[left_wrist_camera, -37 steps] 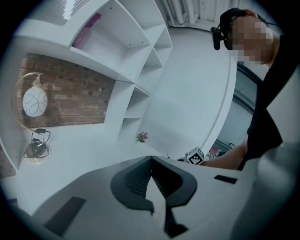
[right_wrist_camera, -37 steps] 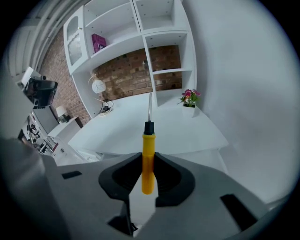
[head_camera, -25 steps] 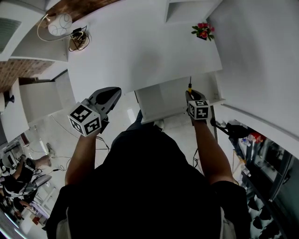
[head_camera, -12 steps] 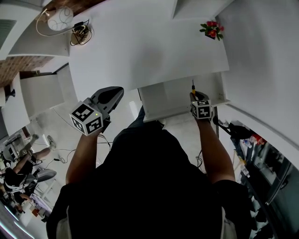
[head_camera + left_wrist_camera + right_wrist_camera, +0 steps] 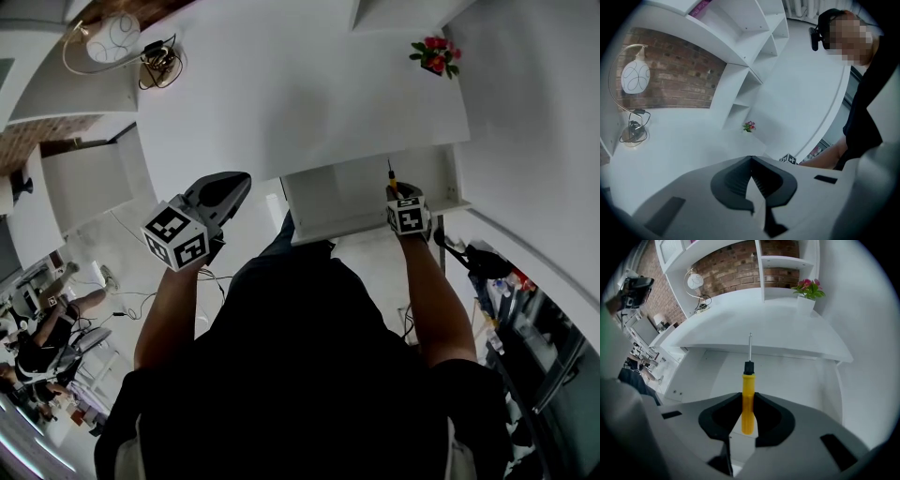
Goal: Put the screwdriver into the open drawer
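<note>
On the right gripper (image 5: 748, 401), the fingers (image 5: 773, 416) are clamped on the yellow handle of the screwdriver (image 5: 748, 390). Its shaft points ahead over the open drawer (image 5: 792, 380) under the white counter (image 5: 759, 319). On the left gripper (image 5: 751, 159), the fingers (image 5: 731, 180) meet at their tips, holding nothing, left of the drawer.

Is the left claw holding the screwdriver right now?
No, the left claw is shut on nothing; the yellow screwdriver sits clamped in the right claw.

The person wears a black short-sleeved shirt (image 5: 300, 375).
</note>
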